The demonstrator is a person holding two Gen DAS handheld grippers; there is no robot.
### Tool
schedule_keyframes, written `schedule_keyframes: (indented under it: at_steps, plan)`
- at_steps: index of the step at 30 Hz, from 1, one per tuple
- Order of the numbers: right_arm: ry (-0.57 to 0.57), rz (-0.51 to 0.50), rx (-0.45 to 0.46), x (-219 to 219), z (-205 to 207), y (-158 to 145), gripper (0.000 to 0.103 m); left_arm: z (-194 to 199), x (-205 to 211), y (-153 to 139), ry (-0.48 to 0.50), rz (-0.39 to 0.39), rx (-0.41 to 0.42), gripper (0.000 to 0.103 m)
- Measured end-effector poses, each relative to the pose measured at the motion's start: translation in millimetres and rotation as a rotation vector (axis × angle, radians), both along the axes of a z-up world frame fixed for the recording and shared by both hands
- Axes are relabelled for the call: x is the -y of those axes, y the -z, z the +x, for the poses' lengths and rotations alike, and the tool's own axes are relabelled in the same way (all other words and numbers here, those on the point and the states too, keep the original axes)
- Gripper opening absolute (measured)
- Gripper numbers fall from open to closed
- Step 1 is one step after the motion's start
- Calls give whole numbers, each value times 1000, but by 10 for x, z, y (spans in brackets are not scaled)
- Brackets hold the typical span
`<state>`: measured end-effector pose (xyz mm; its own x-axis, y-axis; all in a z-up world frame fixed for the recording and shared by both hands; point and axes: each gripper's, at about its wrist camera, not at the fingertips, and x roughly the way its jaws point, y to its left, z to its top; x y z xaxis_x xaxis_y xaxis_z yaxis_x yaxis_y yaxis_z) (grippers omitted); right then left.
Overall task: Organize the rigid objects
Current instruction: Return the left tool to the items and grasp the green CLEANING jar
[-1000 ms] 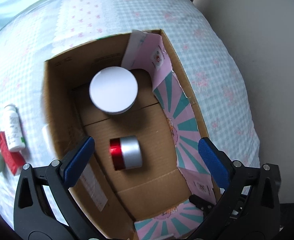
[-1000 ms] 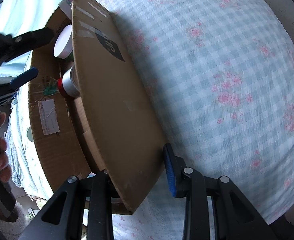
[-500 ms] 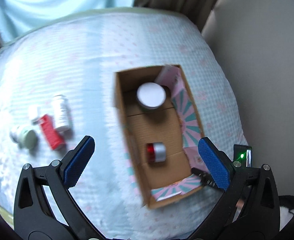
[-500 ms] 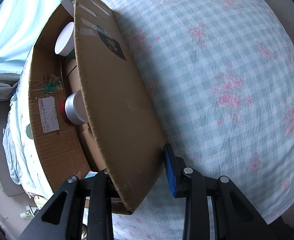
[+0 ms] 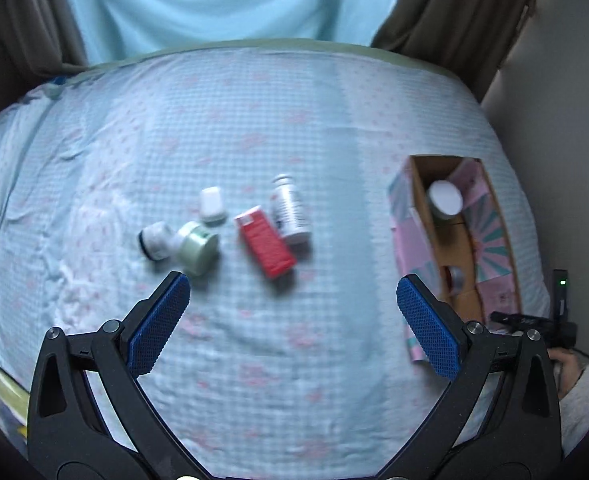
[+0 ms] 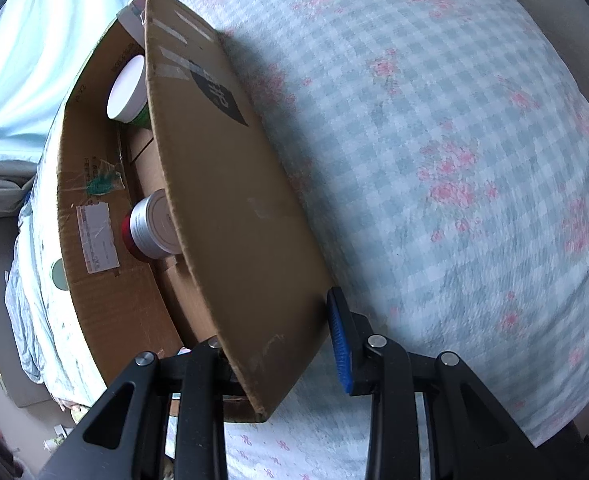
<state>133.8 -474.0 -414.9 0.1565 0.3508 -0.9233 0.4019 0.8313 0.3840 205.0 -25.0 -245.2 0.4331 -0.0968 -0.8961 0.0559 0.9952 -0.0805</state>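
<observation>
My left gripper [image 5: 293,312] is open and empty above the bed. Ahead of it lie a red box [image 5: 265,242], a white bottle [image 5: 291,209], a green-lidded jar [image 5: 196,247], a white jar [image 5: 156,239] and a small white container [image 5: 212,204]. The cardboard box [image 5: 460,256] stands at the right. It holds a white-lidded tub [image 6: 126,89] and a silver and red tin [image 6: 154,225]. My right gripper [image 6: 282,356] is shut on the box's side wall [image 6: 230,208], one finger inside and one finger outside.
A checked floral bedsheet [image 5: 254,128] covers the bed. A light blue curtain [image 5: 222,0] and dark drapes hang behind it. A wall runs along the right. A hand in a fuzzy sleeve [image 5: 578,376] shows at the lower right.
My left gripper has pulled back out of the box and swung left, over the loose items on the bed. The tin inside the box has rolled a little. My right gripper still holds the wall.
</observation>
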Motion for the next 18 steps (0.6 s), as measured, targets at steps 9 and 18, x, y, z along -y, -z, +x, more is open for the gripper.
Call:
schedule_keyframes:
  at_steps: [9,18]
  plan:
    - [104,-2,29,88,-219,-39,29,387,-907,780,48,11,-17,103]
    - [180,-26,46,93,-384,-61,28,900,-1071,1702,255,123,-89,96]
